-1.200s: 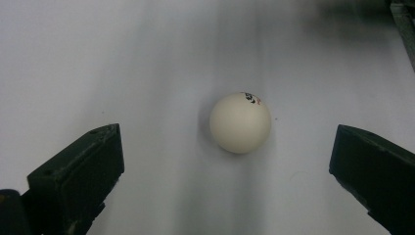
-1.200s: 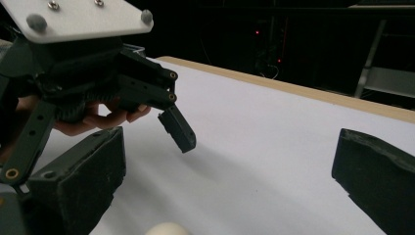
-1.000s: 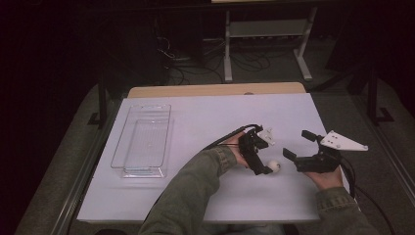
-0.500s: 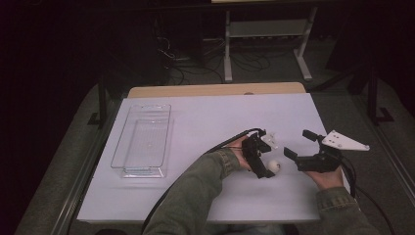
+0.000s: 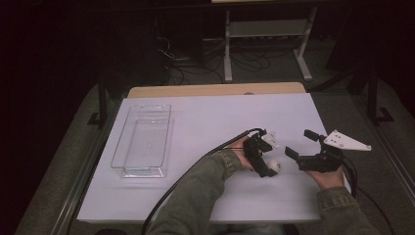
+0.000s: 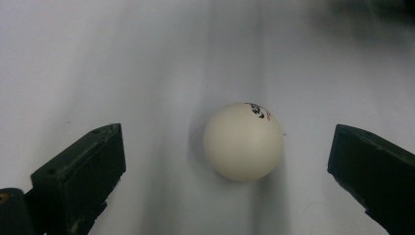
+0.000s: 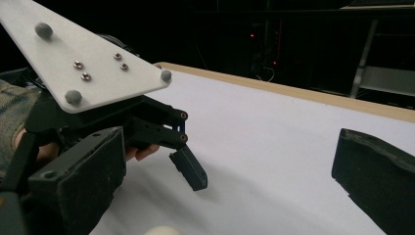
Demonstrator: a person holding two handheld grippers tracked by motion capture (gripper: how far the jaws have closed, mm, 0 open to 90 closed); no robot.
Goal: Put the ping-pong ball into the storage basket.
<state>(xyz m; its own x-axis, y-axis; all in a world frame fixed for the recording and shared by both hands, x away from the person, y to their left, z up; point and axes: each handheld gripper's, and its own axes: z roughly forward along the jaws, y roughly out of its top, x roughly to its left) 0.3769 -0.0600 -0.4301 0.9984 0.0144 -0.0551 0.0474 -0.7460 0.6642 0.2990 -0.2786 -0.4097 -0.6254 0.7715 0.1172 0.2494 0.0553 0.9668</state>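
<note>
A dim lab: white-covered table (image 5: 205, 117), floor cables (image 5: 181, 58) and metal stand (image 5: 266, 34) beyond the grippers.

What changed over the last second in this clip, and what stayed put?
Little changed. The left gripper edged slightly toward the right gripper, its open jaws now either side of the white ball, which is not yet gripped and has not moved. The right gripper, also open, and the clear tray stayed in place.

A clear tray (image 5: 142, 144) sits on the table's (image 5: 205, 117) left side.
</note>
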